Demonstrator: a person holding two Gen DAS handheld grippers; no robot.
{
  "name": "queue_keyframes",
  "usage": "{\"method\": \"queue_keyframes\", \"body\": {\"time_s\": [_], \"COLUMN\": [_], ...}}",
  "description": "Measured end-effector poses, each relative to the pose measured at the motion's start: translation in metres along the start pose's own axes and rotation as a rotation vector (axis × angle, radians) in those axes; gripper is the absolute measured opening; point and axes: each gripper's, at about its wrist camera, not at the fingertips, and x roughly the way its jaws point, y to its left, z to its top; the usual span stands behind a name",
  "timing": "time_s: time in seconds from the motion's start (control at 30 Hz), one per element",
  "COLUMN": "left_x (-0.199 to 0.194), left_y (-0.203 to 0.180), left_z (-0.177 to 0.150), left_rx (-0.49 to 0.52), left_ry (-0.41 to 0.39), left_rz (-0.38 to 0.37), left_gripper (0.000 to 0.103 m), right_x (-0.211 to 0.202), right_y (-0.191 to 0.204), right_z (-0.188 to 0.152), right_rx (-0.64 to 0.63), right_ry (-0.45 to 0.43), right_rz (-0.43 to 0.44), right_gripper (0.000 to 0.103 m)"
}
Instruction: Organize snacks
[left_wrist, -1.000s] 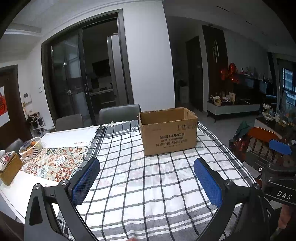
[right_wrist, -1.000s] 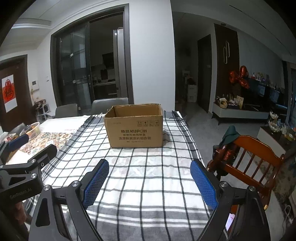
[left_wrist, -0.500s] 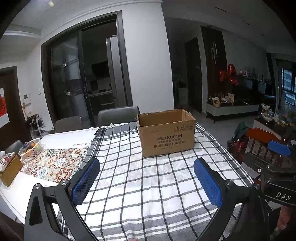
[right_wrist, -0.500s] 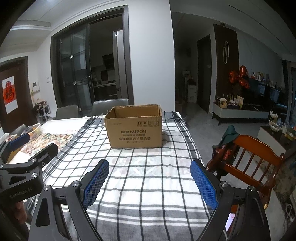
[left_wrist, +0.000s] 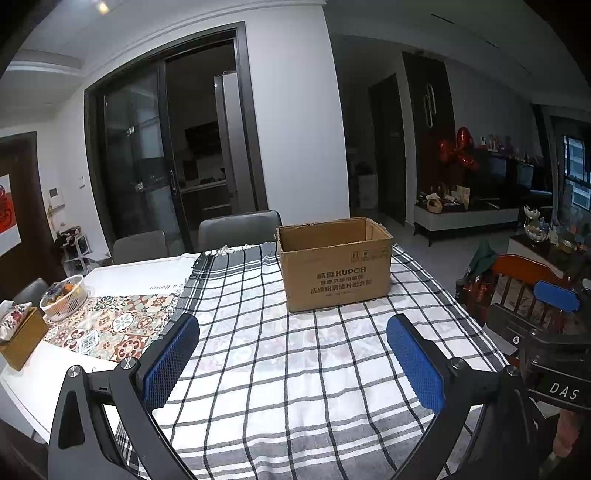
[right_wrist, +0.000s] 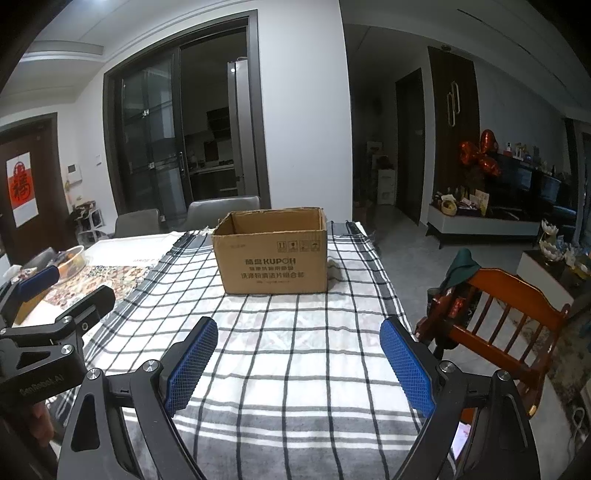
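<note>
Snacks not visible; open cardboard box (left_wrist: 334, 269) near table's far edge. Left gripper (left_wrist: 293, 354) and right gripper (right_wrist: 298, 360) spread, empty. Start stage; next, locate snacks.

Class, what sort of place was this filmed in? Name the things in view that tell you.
Most likely a home's dining area: a table under a checked cloth, dining chairs behind it, and a dim kitchen through glass doors.
</note>
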Motion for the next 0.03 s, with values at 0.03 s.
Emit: {"method": "queue_keyframes", "body": {"time_s": [0.03], "left_x": [-0.0001], "left_y": [0.0001], "left_z": [0.0001], "left_rx": [0.0], "left_ry": [0.001], "left_rz": [0.001], "left_gripper": [0.103], "right_x": [0.0], "right_y": [-0.0002], "right_z": [0.0], "right_rx": [0.001], "right_ry": [0.0], "right_rz": [0.001], "right_gripper": [0.09]}}
